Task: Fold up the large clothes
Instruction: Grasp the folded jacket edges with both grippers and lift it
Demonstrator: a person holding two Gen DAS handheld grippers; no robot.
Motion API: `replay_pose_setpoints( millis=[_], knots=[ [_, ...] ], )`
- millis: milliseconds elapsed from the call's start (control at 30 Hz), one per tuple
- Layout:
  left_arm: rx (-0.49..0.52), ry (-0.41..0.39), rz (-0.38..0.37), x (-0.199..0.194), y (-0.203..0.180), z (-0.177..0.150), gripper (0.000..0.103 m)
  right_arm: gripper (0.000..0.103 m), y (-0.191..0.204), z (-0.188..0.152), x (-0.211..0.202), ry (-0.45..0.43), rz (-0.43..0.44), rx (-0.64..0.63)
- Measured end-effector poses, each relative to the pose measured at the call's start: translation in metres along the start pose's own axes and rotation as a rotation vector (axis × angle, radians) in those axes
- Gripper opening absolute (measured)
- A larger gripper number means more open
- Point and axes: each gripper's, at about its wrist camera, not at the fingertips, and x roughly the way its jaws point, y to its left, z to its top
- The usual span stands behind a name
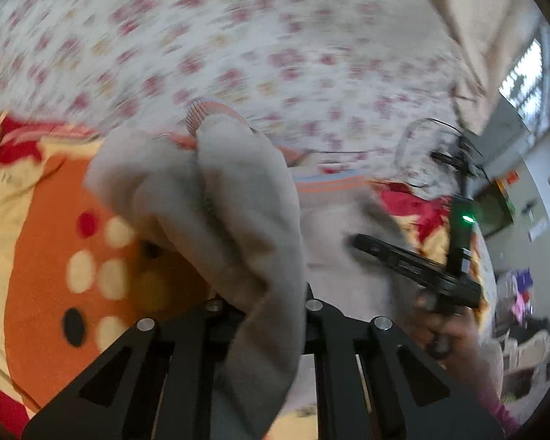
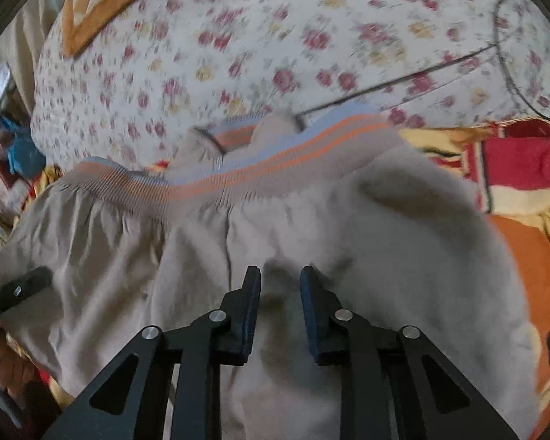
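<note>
The left gripper point(image 1: 260, 293) is clamped on a bunched fold of the grey cotton trousers with an orange-and-blue striped waistband point(image 1: 238, 198), lifted so the cloth hides its fingers. Only the right wrist view shows the right gripper point(image 2: 280, 275), jaws apart, just over the trousers point(image 2: 311, 227) spread flat. They lie on an orange, red and cream patterned blanket point(image 1: 47, 220), beside a floral bedsheet point(image 2: 238, 36) crossed by a thin black cable point(image 2: 403, 80).

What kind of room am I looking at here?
Most likely a bedroom in a home. A floral bedsheet and a red-and-orange blanket cover what looks like a bed, a window shows at the side, and grey sweatpants lie spread for folding.
</note>
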Motion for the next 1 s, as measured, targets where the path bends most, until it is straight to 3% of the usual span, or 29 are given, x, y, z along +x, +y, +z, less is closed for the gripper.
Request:
replay_pose_setpoints(
  millis=[167, 367, 467, 533, 600, 667, 767, 900, 933, 1000],
  knots=[
    [0.11, 0.027, -0.028, 0.021, -0.085, 0.016, 0.009, 0.025, -0.045, 0.005, -0.02, -0.021, 0.061, 0.166],
    [0.117, 0.174, -0.014, 0.115, -0.139, 0.004, 0.012, 0.026, -0.114, -0.005, -0.014, -0.026, 0.204, 0.465],
    [0.106, 0.214, -0.045, 0.129, -0.144, -0.007, 0.028, 0.026, -0.134, -0.01, -0.01, -0.025, 0.279, 0.557],
    [0.079, 0.207, -0.131, 0.114, -0.146, -0.007, 0.056, 0.026, -0.139, -0.012, -0.01, -0.025, 0.296, 0.574],
    [0.072, 0.193, -0.189, 0.089, -0.149, -0.004, 0.06, 0.027, -0.136, -0.009, -0.008, -0.024, 0.287, 0.554],
    [0.121, 0.162, -0.193, 0.064, -0.155, -0.002, 0.06, 0.031, -0.132, -0.008, -0.007, -0.026, 0.276, 0.536],
    [0.161, 0.098, -0.124, 0.028, -0.146, -0.001, 0.063, 0.036, -0.128, -0.008, -0.009, -0.031, 0.273, 0.532],
    [0.068, 0.022, 0.028, 0.021, -0.1, -0.007, 0.064, 0.047, -0.132, -0.01, -0.022, -0.049, 0.301, 0.562],
    [0.046, 0.028, 0.056, 0.024, -0.089, -0.013, 0.064, 0.054, -0.133, -0.01, -0.027, -0.066, 0.315, 0.569],
    [0.021, 0.086, 0.084, 0.045, -0.077, -0.029, 0.064, 0.058, -0.132, -0.009, -0.034, -0.09, 0.335, 0.577]
  ],
)
